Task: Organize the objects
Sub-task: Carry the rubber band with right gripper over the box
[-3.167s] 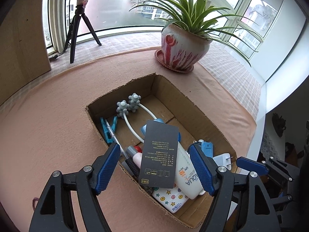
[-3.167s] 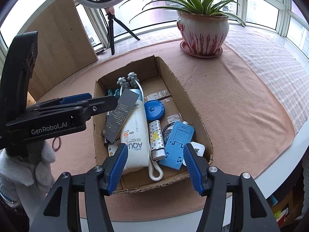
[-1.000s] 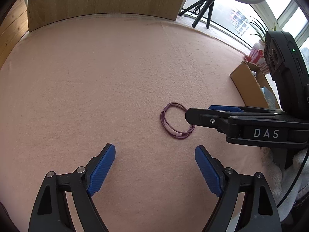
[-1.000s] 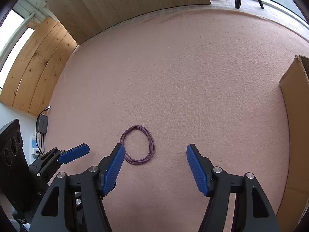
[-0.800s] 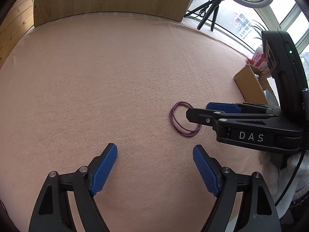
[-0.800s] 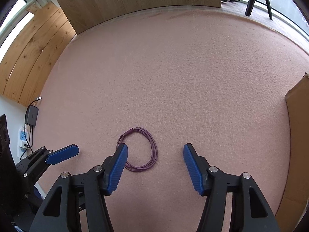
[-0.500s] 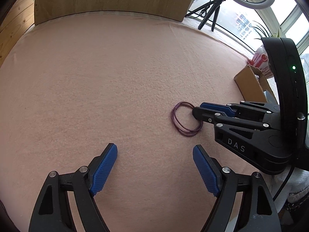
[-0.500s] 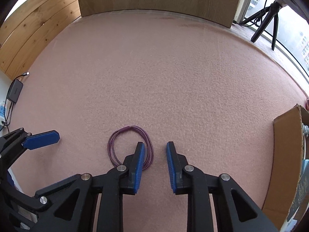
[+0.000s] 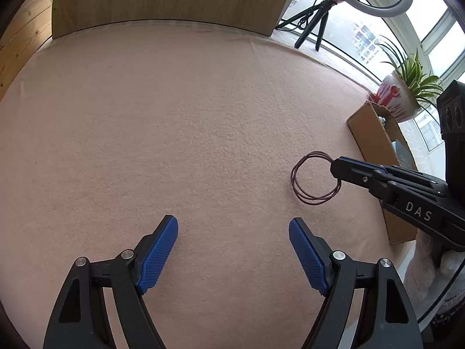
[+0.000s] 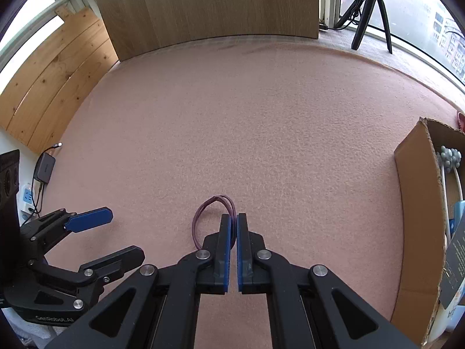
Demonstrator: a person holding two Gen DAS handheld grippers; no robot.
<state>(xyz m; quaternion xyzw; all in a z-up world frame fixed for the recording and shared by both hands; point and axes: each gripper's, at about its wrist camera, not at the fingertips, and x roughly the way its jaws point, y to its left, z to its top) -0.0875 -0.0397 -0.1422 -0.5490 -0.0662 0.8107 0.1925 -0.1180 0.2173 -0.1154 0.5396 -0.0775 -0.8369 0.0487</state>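
Pink felt (image 9: 203,116) covers the table, with wood panels (image 10: 203,3) behind it and a window at the right. A ring light on a tripod (image 9: 312,26) stands at the far edge near a potted plant (image 9: 404,87).

The band (image 9: 315,179), a thin purple loop, lies on the felt near the cardboard box (image 10: 418,218). The box sits at the right and holds a white massager (image 10: 449,160) and other items.

Right gripper (image 10: 233,221): jaws nearly closed, blue pads close together, pinching one side of the band. The rest of the loop (image 10: 212,203) projects forward and to the left of the tips.

Left gripper (image 9: 232,232): jaws wide apart, holding nothing, hovering over bare felt. It is positioned left of the band and apart from it.
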